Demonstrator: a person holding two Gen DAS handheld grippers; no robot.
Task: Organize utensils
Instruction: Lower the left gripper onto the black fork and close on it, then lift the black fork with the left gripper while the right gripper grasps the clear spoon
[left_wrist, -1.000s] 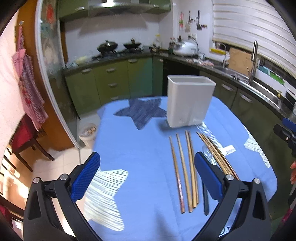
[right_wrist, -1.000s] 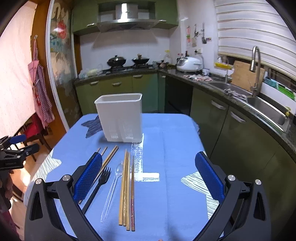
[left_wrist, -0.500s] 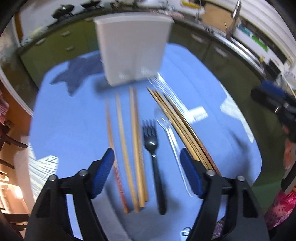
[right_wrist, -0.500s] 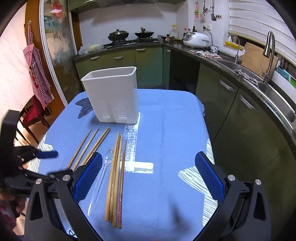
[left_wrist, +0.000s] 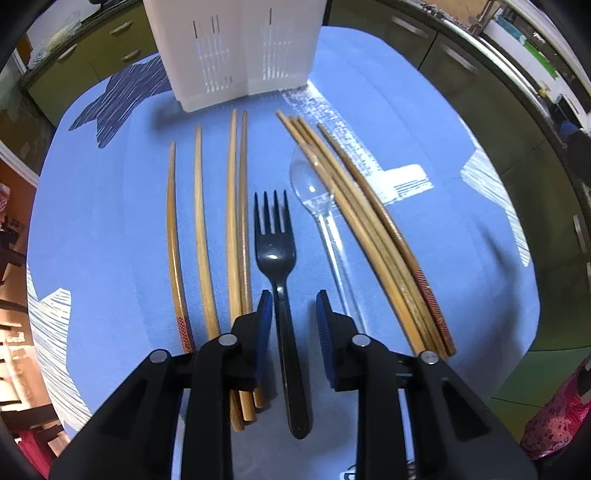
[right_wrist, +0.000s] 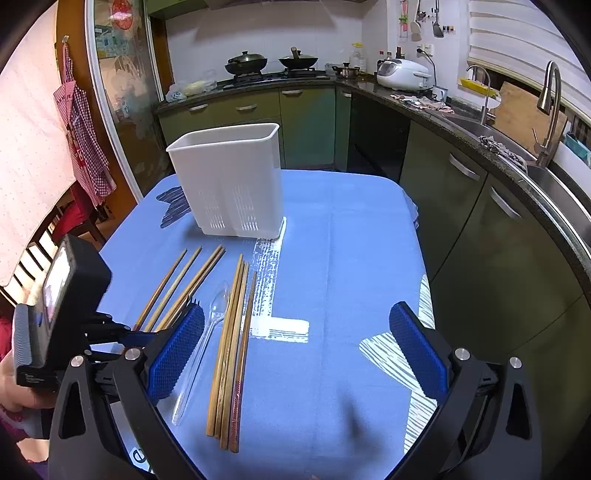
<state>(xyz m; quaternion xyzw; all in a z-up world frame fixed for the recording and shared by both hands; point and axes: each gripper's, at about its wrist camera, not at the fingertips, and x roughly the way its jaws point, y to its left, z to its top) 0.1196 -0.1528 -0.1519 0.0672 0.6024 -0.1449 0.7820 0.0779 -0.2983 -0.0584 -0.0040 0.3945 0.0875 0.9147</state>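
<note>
Now the black fork's (left_wrist: 282, 295) handle lies between the closing left hand-held gripper's (left_wrist: 293, 314) jaws.

Left gripper (left_wrist: 293, 314) closing; right gripper (right_wrist: 295, 343) spread wide.

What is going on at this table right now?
A person is sorting utensils with tongs in each hand. The left tongs are down over the black fork, jaws closing around its handle; the fork lies flat on the blue tablecloth. Chopsticks lie on either side, with a clear plastic spoon beside the fork. The white holder stands upright beyond them. The right tongs hang open over bare cloth, holding nothing.
</note>
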